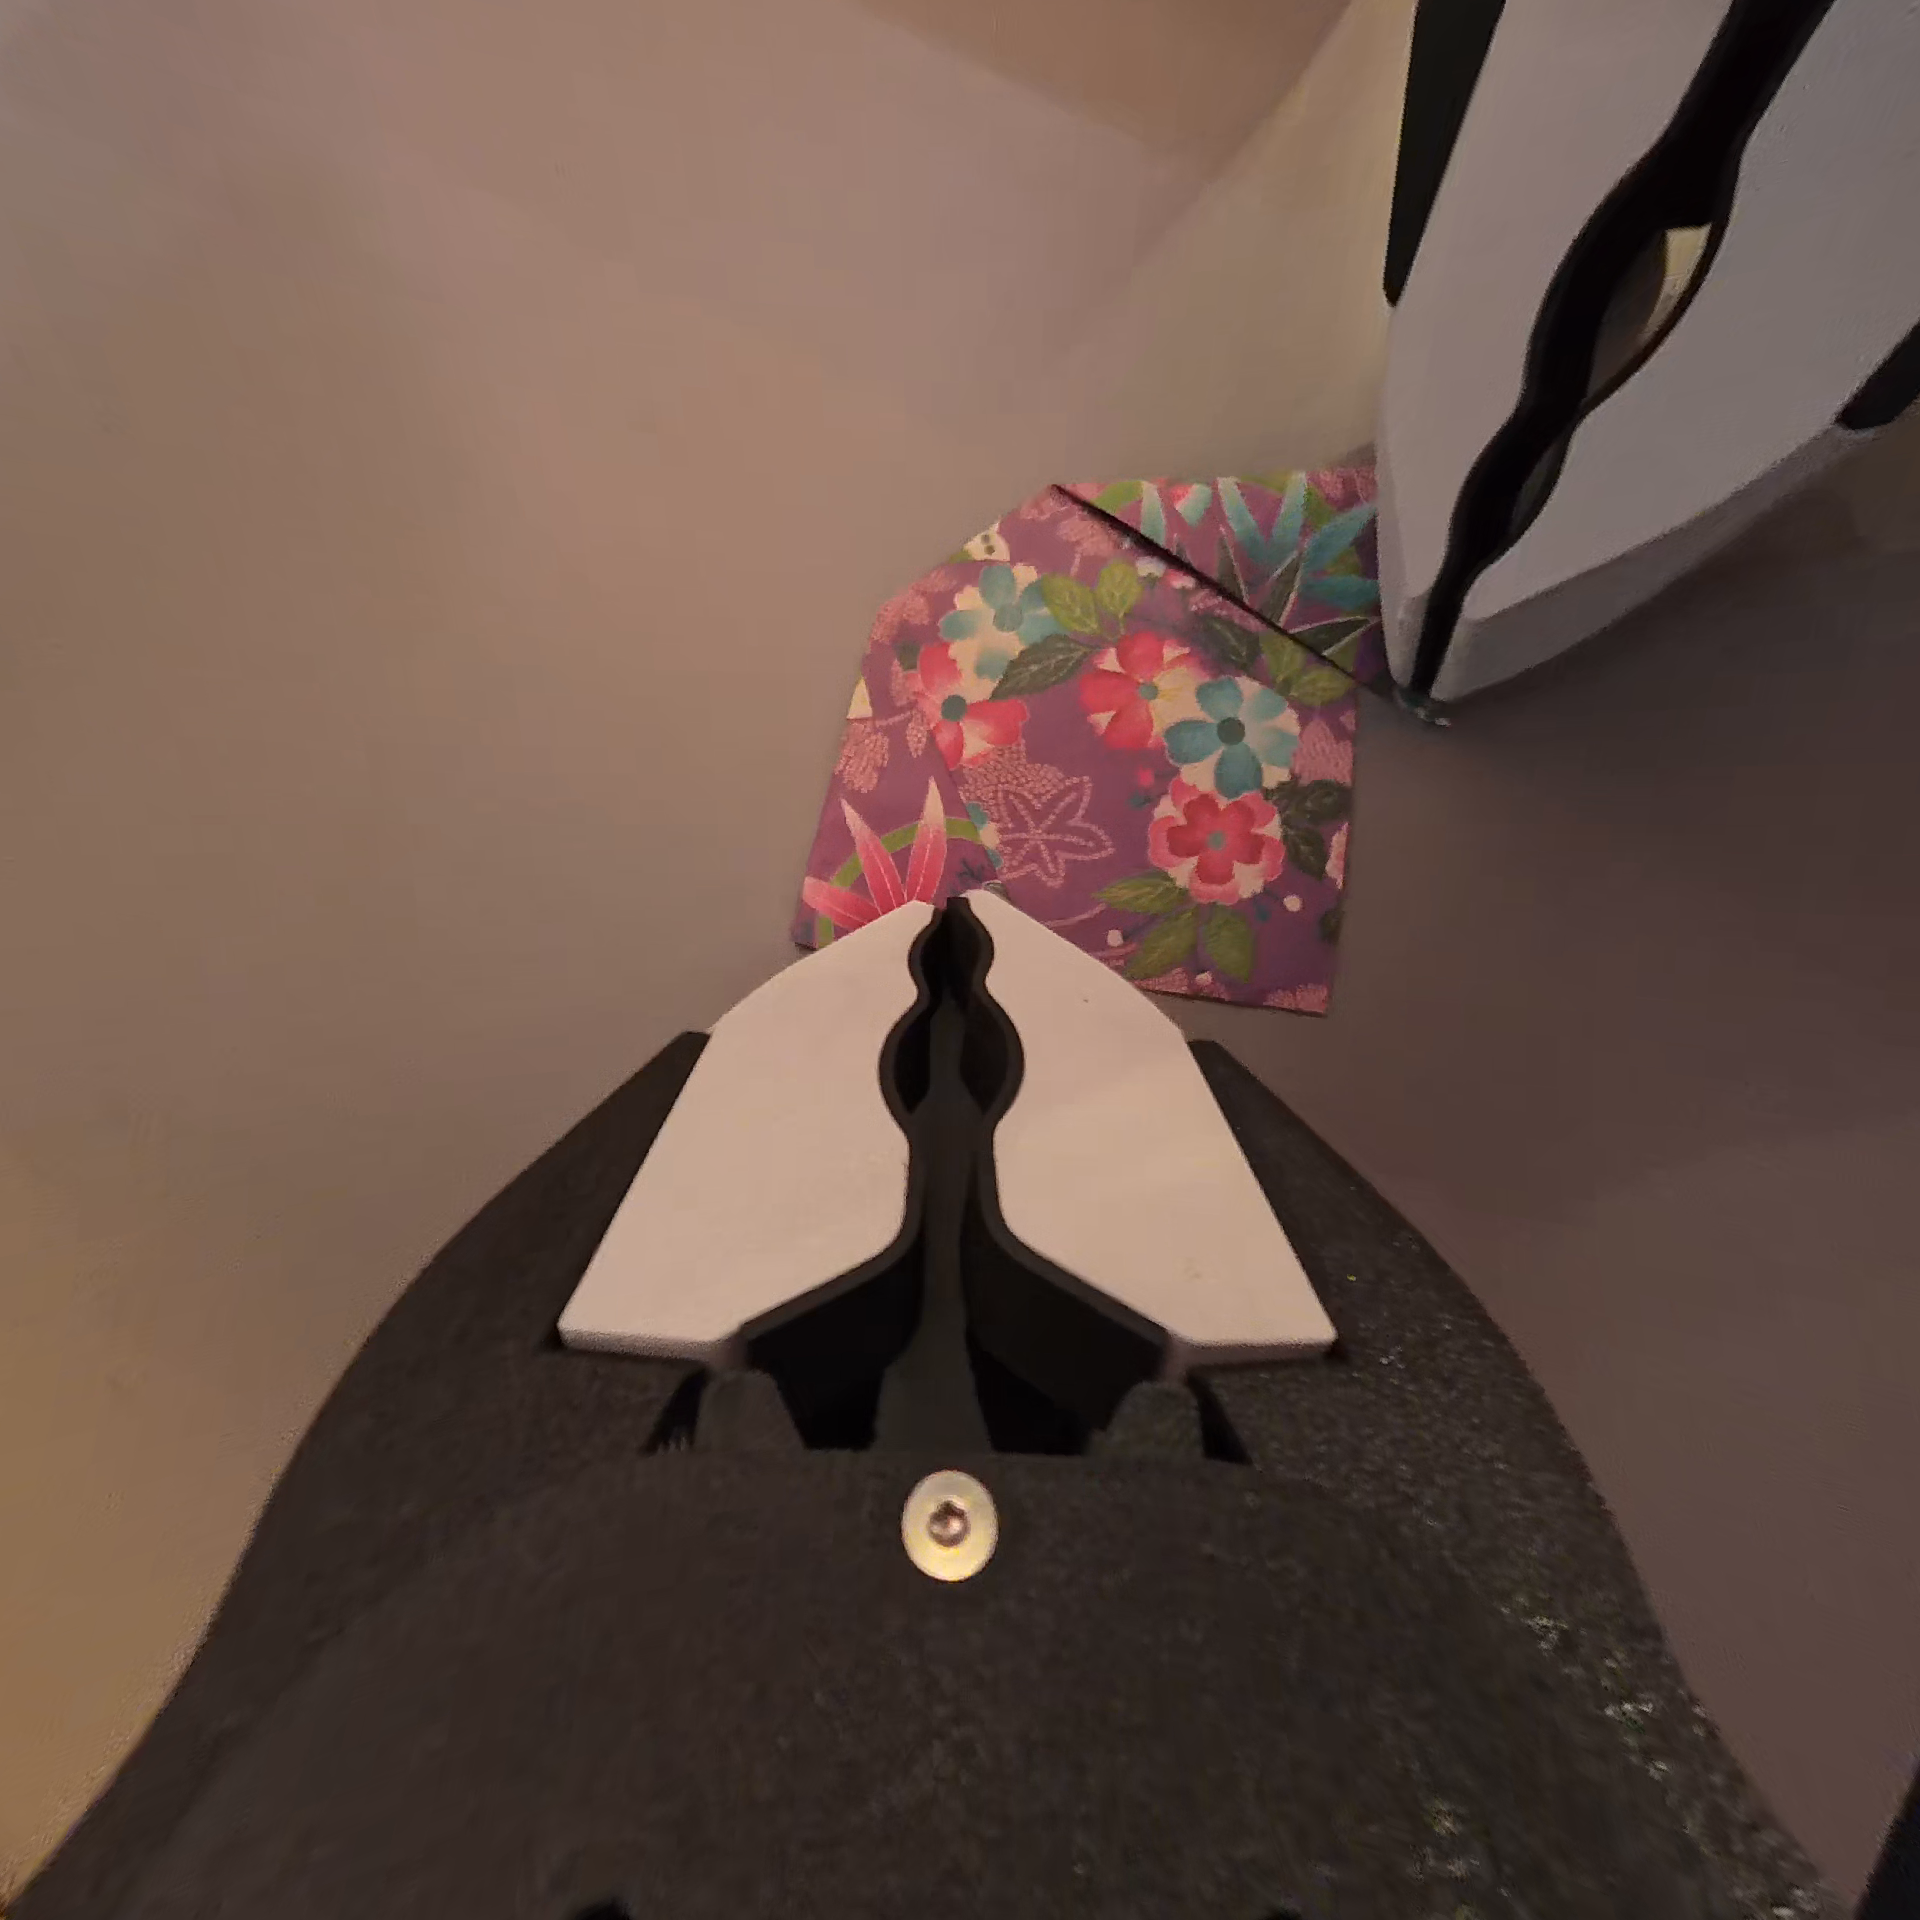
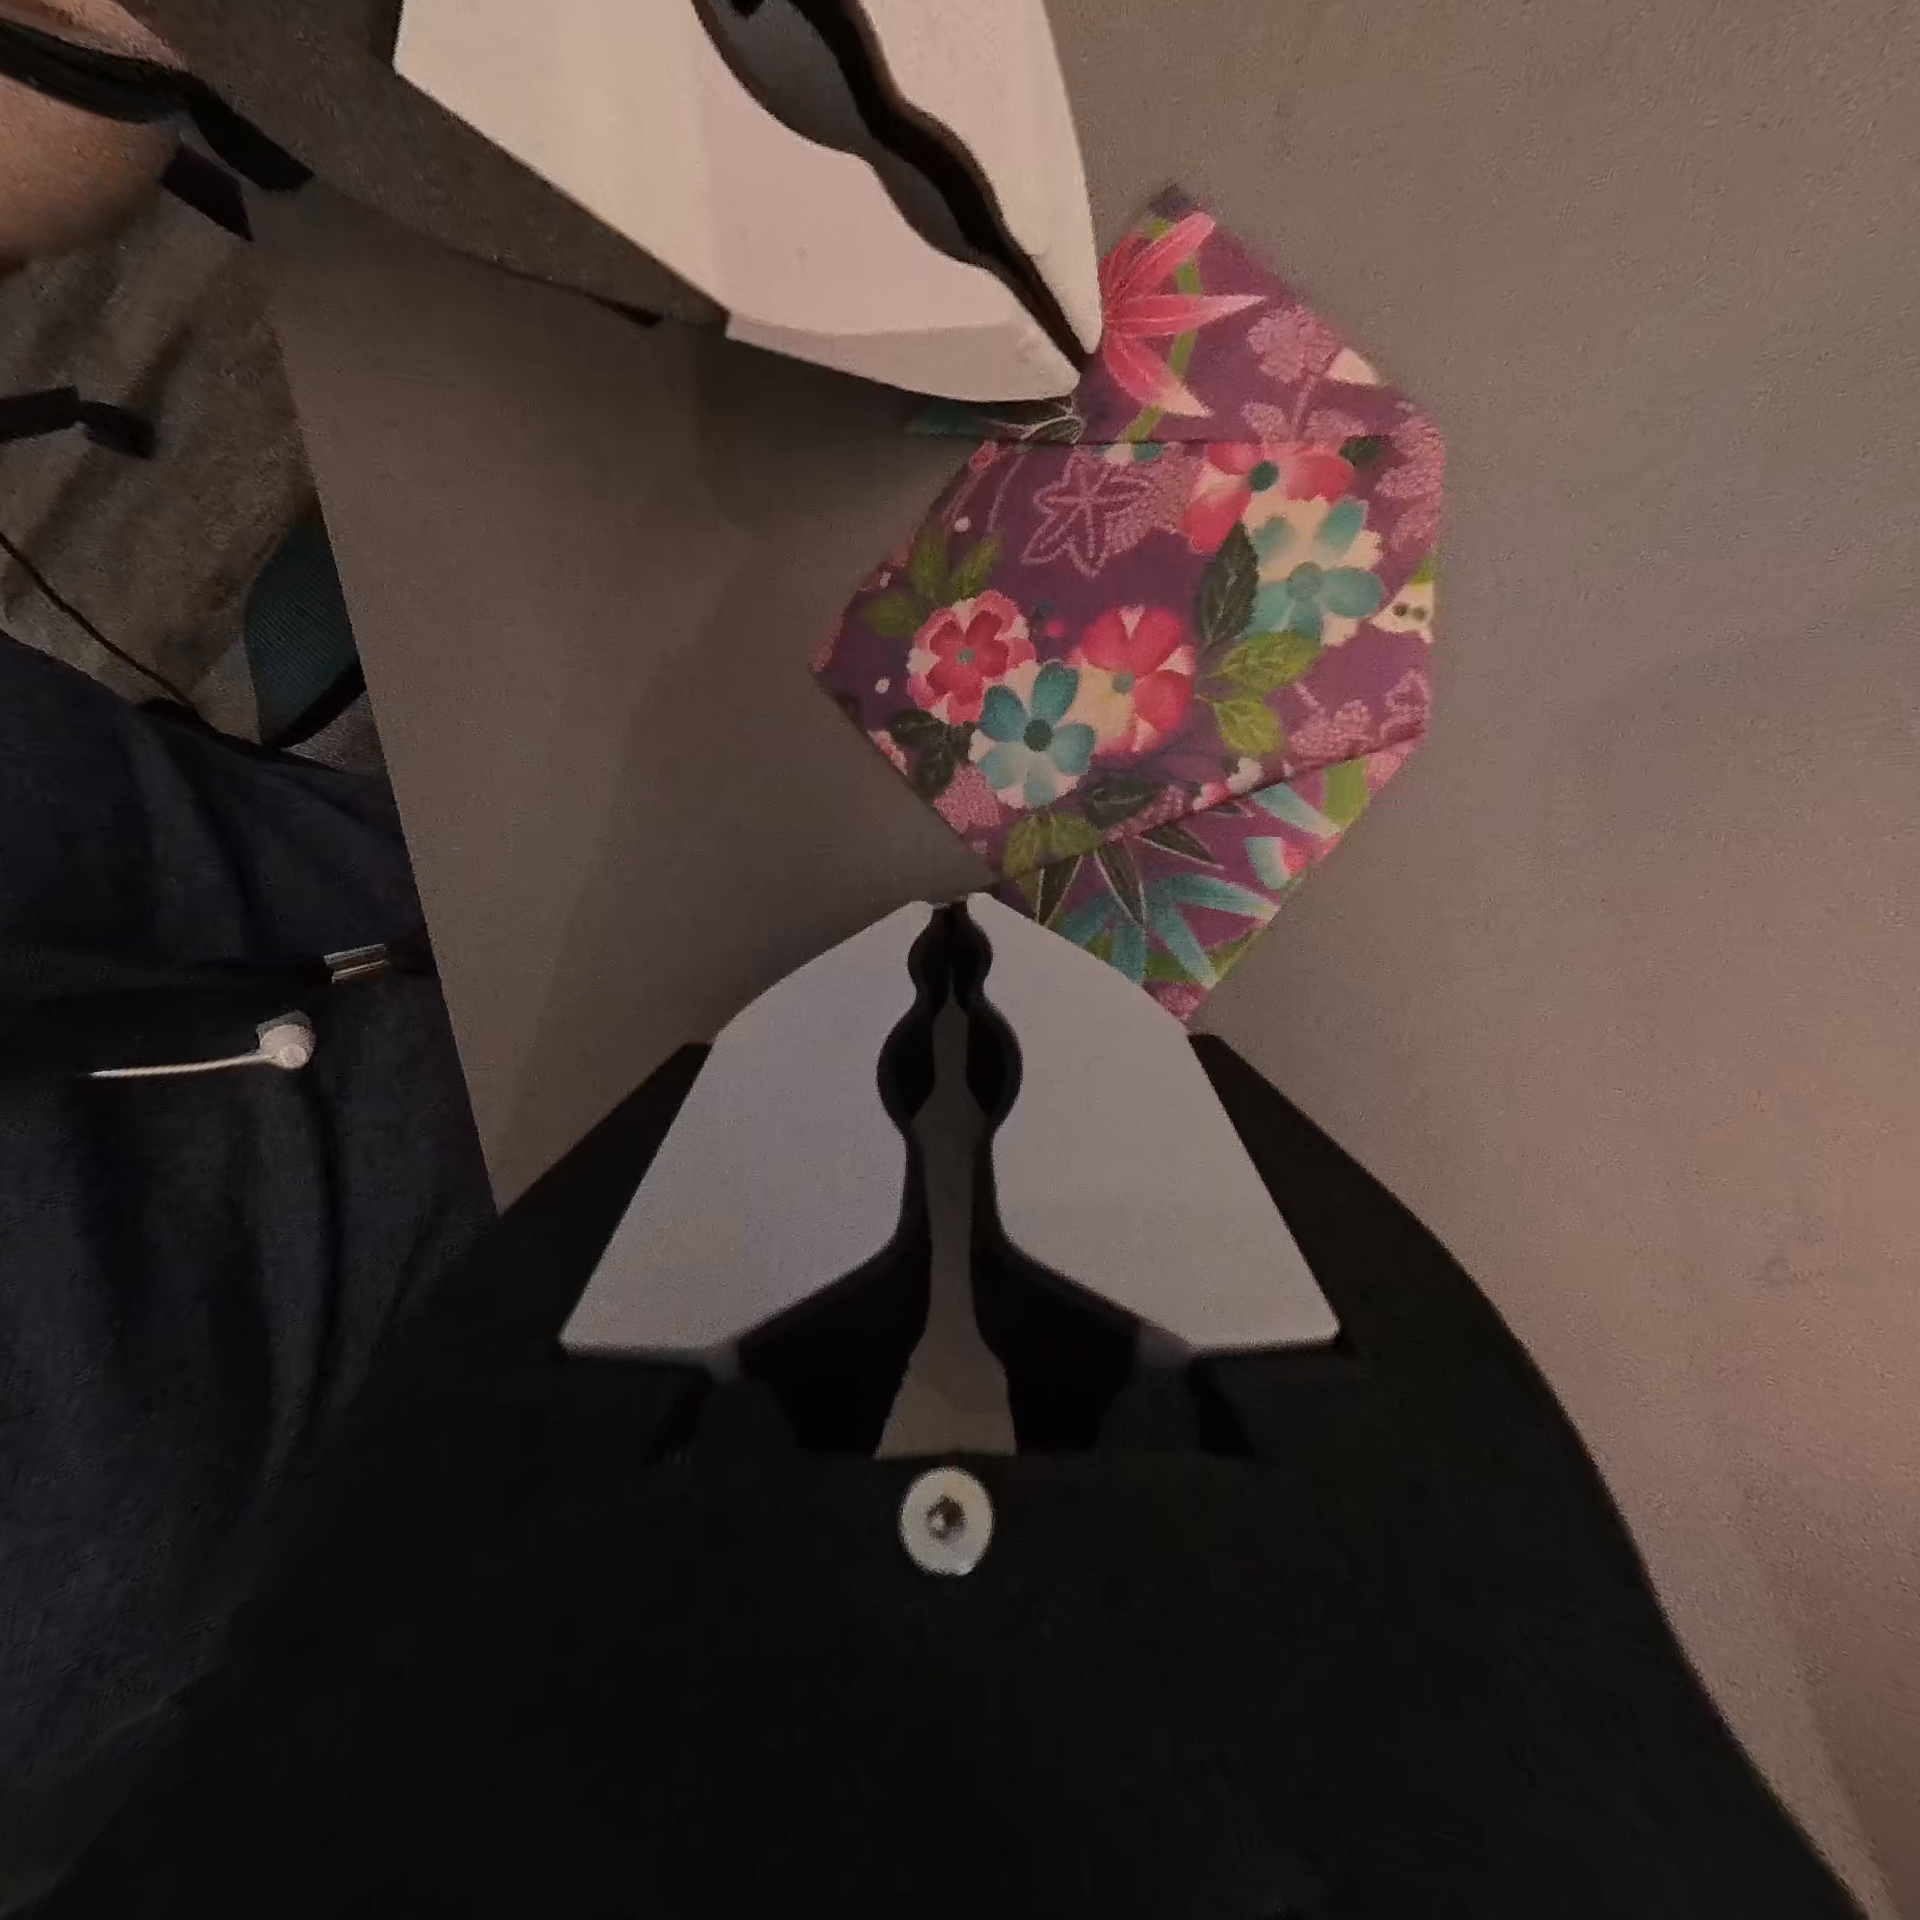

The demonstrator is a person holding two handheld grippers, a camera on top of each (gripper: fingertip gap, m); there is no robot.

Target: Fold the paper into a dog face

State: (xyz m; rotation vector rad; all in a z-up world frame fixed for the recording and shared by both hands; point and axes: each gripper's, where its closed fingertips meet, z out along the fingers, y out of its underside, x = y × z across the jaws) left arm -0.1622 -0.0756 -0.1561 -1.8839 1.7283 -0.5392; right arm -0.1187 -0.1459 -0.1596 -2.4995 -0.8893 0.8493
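Observation:
The paper (image 1: 1122, 748) is purple with a flower print. It is folded into a flat shape with turned-down flaps and lies on the grey table (image 1: 468, 623). My left gripper (image 1: 951, 909) is shut, with its tips at the paper's near left corner; I cannot tell if paper is between them. My right gripper (image 1: 1421, 698) comes in from the upper right, shut, tips down on the table just beside the paper's right edge. In the right wrist view the paper (image 2: 1132, 644) lies between my right gripper (image 2: 951, 912) at its lower corner and my left gripper (image 2: 1081, 353) at its upper flap.
The table's edge (image 2: 395, 831) runs down the left of the right wrist view. Beyond it is a person's dark blue clothing (image 2: 187, 1143) with a white cord. The grey table top (image 2: 1610, 935) stretches to the right of the paper.

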